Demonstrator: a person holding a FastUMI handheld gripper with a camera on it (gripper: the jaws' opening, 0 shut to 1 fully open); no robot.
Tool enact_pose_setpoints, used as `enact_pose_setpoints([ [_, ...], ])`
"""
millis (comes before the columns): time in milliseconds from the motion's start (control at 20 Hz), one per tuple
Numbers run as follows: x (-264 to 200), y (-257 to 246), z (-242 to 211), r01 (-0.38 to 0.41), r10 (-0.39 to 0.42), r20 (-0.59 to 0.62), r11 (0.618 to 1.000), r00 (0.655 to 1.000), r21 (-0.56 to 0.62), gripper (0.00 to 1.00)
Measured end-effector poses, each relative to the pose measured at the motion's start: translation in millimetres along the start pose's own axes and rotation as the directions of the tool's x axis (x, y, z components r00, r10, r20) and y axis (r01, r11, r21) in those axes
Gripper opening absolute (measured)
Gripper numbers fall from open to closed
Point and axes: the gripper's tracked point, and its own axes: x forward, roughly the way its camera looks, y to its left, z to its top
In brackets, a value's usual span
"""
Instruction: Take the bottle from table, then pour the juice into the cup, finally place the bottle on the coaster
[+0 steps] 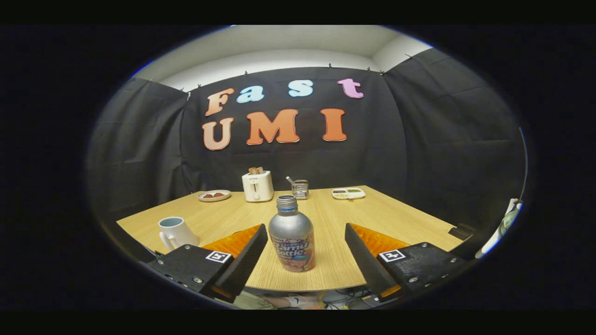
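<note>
- A white ceramic mug with a pale blue inside point(175, 232) is seen on the light wood-grain counter point(335, 218), beyond the left finger; its glazed wall is judged hard and breakable.
- Farther back, a small plate of brown food point(213, 195), a white toaster holding toast point(257, 185), a wire holder point(300, 189) and a white divided tray point(348, 193) are lined up near the black cloth wall.
- The silver aluminium bottle with a colourful printed label point(292, 234) stands upright near the counter's front edge, between the 2 fingers and touched by neither.
- The bottle's metal skin is judged smooth, slippery and easily dented; with juice inside, moderate weight is expected. The straight body at the label is judged the best hold, below the tapering shoulder and threaded neck.
- The black-and-orange gripper point(306, 249) is held spread wide, nothing grasped.
</note>
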Motion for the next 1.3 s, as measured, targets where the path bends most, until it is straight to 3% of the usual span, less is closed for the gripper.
enact_pose_setpoints([
  [750,25,18,-52,-0.032,0.029,-0.129,0.999,0.991,-0.026,0.99],
  [1300,44,21,-86,-0.008,-0.001,-0.191,0.999,0.982,-0.046,0.99],
])
